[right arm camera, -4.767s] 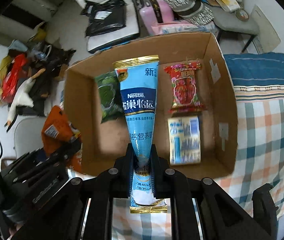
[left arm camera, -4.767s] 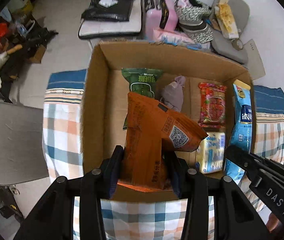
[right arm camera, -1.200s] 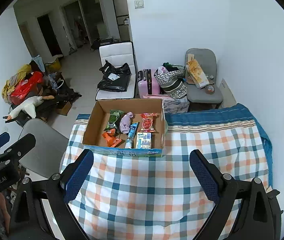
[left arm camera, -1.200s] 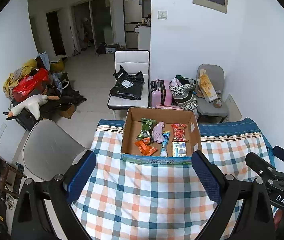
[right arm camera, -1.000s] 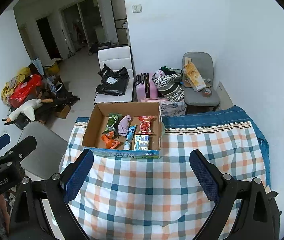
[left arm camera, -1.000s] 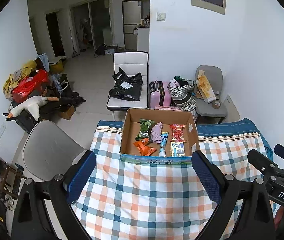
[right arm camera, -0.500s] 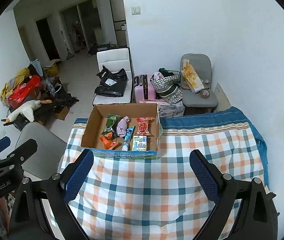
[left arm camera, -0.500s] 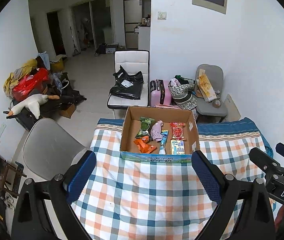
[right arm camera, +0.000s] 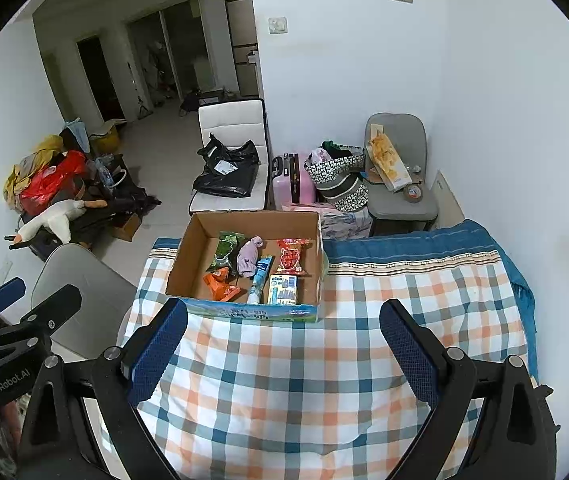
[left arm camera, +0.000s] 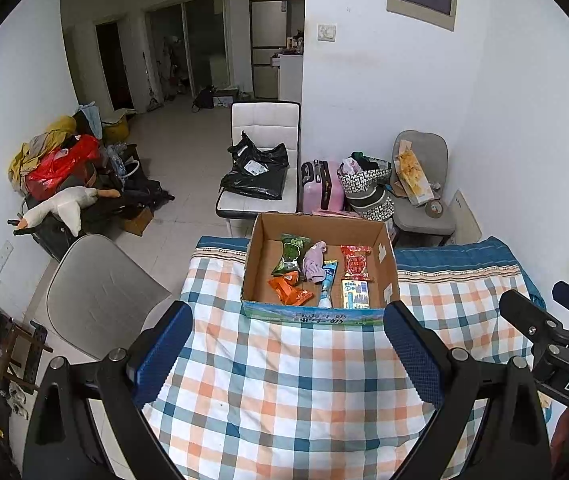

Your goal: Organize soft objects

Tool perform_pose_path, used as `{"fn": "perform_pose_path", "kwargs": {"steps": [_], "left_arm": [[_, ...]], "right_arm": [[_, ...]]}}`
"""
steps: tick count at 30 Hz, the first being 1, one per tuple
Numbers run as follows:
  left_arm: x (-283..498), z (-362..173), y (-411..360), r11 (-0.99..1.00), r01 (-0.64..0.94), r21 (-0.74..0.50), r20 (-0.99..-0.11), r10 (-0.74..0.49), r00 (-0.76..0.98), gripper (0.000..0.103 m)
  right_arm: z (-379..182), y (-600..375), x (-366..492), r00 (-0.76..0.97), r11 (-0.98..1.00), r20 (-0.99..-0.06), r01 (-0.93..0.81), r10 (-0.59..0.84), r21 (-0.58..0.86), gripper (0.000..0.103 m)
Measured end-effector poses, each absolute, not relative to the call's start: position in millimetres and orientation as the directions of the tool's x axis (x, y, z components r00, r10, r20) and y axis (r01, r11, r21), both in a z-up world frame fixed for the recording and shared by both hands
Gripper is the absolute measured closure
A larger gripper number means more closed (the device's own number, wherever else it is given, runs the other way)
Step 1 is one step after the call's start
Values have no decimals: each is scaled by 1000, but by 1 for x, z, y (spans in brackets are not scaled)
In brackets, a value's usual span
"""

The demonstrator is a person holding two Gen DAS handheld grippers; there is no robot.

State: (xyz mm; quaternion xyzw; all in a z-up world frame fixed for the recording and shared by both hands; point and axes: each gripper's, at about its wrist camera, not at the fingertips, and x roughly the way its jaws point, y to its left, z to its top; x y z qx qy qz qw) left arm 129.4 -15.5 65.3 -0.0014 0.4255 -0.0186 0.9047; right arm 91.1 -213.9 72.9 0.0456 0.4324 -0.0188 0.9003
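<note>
One cardboard box (left arm camera: 388, 264) sits at the far edge of the plaid cloth (left arm camera: 284, 380), at 12 o'clock from both grippers, and it holds six soft items. These are one green packet (left arm camera: 290, 252) at the box's 10 o'clock, one orange packet (left arm camera: 288, 290) at 7, one purple pouch (left arm camera: 313, 263) and one blue tube (left arm camera: 327, 280) near the middle, one red packet (left arm camera: 355, 263) at 2 and one pale carton (left arm camera: 355, 294) at 5. The left gripper (left arm camera: 288, 354) and the right gripper (right arm camera: 282, 352) each hang above the cloth well short of the box, jaws spread wide with nothing between them.
</note>
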Motion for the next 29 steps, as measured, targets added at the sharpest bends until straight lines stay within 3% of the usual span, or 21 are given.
{"fn": "perform_pose_path", "kwargs": {"steps": [29], "left_arm": [[126,69,-12,1000,22,-22,-763,-31,645,5]], "right_arm": [[78,-213,93,630,996,-777,58,12,63,4]]}}
